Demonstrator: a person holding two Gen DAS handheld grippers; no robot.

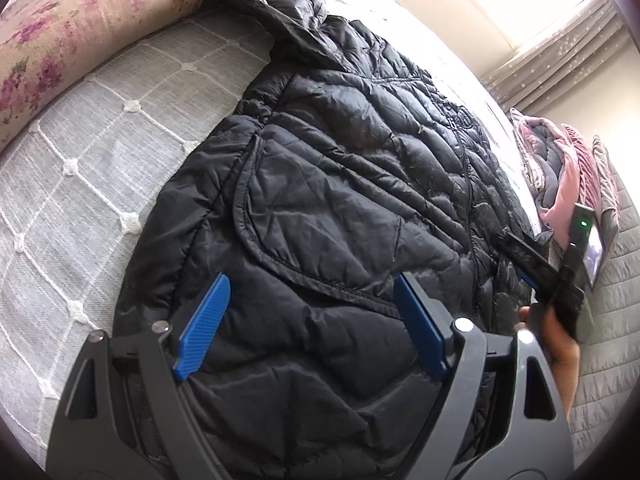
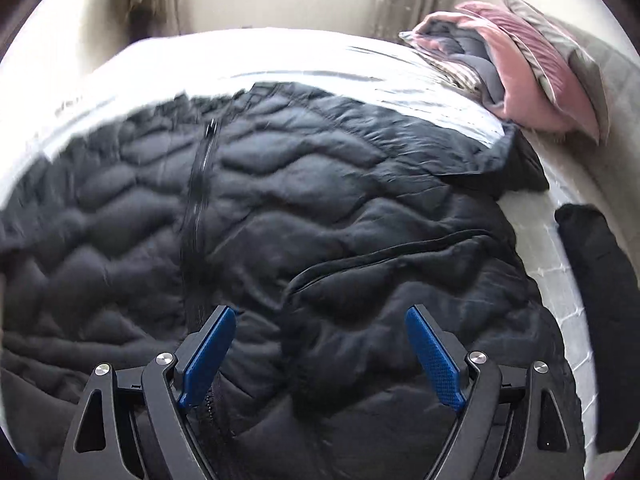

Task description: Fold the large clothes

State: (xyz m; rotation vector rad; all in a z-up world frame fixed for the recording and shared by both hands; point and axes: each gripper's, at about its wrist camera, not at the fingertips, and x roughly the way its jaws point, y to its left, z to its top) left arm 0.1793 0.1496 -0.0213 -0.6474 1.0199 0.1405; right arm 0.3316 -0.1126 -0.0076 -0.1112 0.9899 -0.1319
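A large black quilted puffer jacket [image 1: 340, 168] lies spread on the bed, front up, its zipper [image 2: 198, 200] running down the middle. One sleeve is folded across the body [image 1: 320, 216]. My left gripper [image 1: 312, 288] is open and empty, just above the jacket near the folded sleeve. My right gripper [image 2: 320, 320] is open and empty, close over the jacket beside the zipper. The right gripper also shows in the left wrist view [image 1: 560, 264], held by a hand at the jacket's right edge.
The bed has a grey quilted cover [image 1: 80, 184] with a white diamond pattern. A floral bolster [image 1: 72, 28] lies at the far left. A pile of pink and grey bedding [image 2: 512, 60] sits at the far right. Another black garment [image 2: 596, 272] lies at the right.
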